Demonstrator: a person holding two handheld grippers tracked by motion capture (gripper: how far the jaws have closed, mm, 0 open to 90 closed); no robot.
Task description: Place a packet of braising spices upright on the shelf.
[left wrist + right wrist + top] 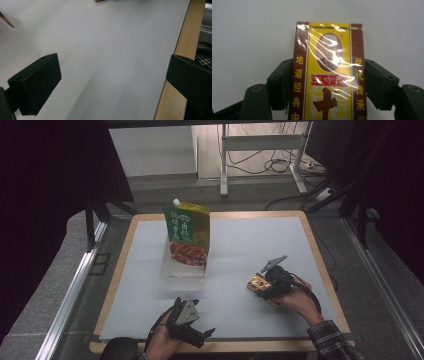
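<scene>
High view: right gripper (265, 287) at the right part of the white table (250, 250), held low by the right hand (297, 300), jaws pointing left/away over a yellow-and-brown box (258, 284). Box lies flat on the table, between the jaws.

Right gripper view: box (328, 72) runs lengthwise between both black jaws, far end sticking out beyond the tips. Glossy wrap, portrait oval, red label, Chinese print down the brown side bands. Left pad sits against the left brown band, right pad against the right band; looks like contact both sides, so pinching the box across its width. Box underside on the table surface as far as can be told.

Left gripper (192, 322) near the front table edge, well left of the right gripper, in the left hand (162, 342). Left gripper view: jaws spread wide, bare white surface between them, wooden rim (175, 75) by one jaw. Nothing held.

Green sauce pouch (189, 237) stands upright in a clear tray (182, 270), beyond the left gripper, well apart from both.
</scene>
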